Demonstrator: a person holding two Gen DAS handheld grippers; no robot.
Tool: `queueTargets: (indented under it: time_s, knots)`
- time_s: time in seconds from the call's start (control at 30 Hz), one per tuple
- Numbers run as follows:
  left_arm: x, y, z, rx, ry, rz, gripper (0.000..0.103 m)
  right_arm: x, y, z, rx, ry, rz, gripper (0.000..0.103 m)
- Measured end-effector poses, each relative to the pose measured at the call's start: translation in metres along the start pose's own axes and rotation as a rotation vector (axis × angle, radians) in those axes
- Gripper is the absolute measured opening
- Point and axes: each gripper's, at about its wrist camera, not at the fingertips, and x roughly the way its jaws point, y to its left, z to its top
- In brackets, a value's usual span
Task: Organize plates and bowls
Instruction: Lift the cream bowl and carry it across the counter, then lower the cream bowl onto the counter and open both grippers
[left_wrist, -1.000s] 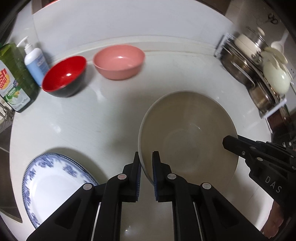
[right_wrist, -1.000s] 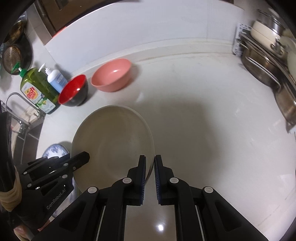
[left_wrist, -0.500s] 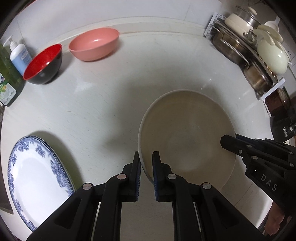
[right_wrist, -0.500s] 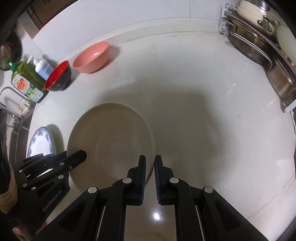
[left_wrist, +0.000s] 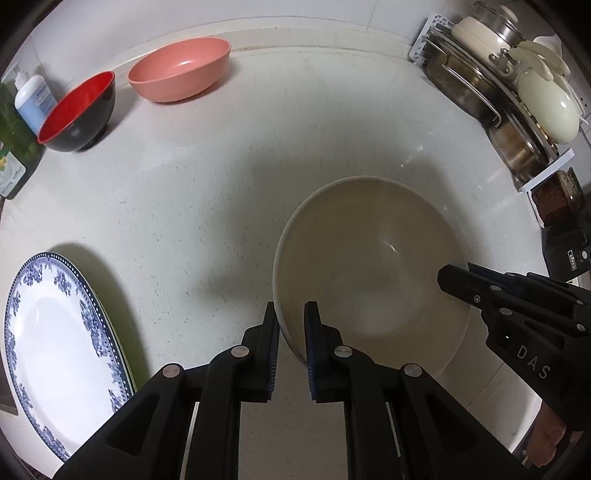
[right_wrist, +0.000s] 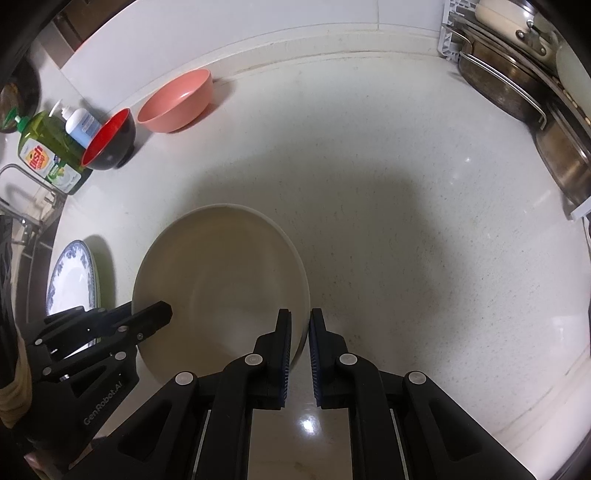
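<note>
With both claws pinching opposite rims, left gripper (left_wrist: 290, 321) and right gripper (right_wrist: 300, 328) carry the big beige bowl (left_wrist: 369, 258) above the countertop (right_wrist: 406, 221), well apart from the pink bowl (left_wrist: 181, 70); next we need a level set-down.

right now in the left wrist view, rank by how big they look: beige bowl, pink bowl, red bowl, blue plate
1. beige bowl, though it is nearest the camera
2. blue plate, partly cut off
3. pink bowl
4. red bowl
</note>
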Motion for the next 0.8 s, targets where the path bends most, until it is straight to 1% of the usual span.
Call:
queueTargets:
  time_s: [0.2,0.3,0.33,0.37,0.4,0.43,0.5,0.53,0.57,0.8]
  knots:
    - [0.0,-0.002,-0.001,-0.006,0.004,-0.01,0.014,0.0,-0.002,-0.001,0.002,0.001,0.002,0.012]
    - [0.0,0.0,-0.001,-0.011,0.005,-0.017,0.016,0.0,-0.002,0.0,0.005,-0.002,0.007,0.012]
    - [-0.001,0.0,-0.001,-0.013,0.006,-0.02,0.019,-0.001,-0.003,0.0,0.005,-0.007,0.003,0.015]
    - [-0.001,0.0,0.0,-0.015,0.006,-0.02,0.025,-0.002,-0.003,0.0,0.004,-0.013,-0.005,0.019]
    - [-0.001,0.001,0.0,-0.018,0.006,-0.015,0.028,-0.005,-0.003,0.001,0.0,-0.024,-0.013,0.03]
    - [-0.002,0.001,0.001,-0.019,0.002,-0.005,0.033,-0.008,-0.003,0.001,0.002,-0.039,-0.014,0.036]
    - [-0.006,0.005,0.002,-0.022,-0.012,-0.001,0.036,-0.015,-0.001,0.003,-0.002,-0.071,-0.032,0.036]
    - [-0.008,0.007,0.003,-0.026,-0.017,0.003,0.039,-0.017,-0.001,0.004,-0.004,-0.078,-0.035,0.036]
    - [-0.012,0.01,0.005,-0.029,-0.027,0.005,0.042,-0.02,0.0,0.006,-0.003,-0.089,-0.033,0.036]
    - [-0.04,0.031,0.021,-0.019,-0.115,0.047,0.053,-0.034,0.018,0.033,-0.014,-0.145,0.001,0.036]
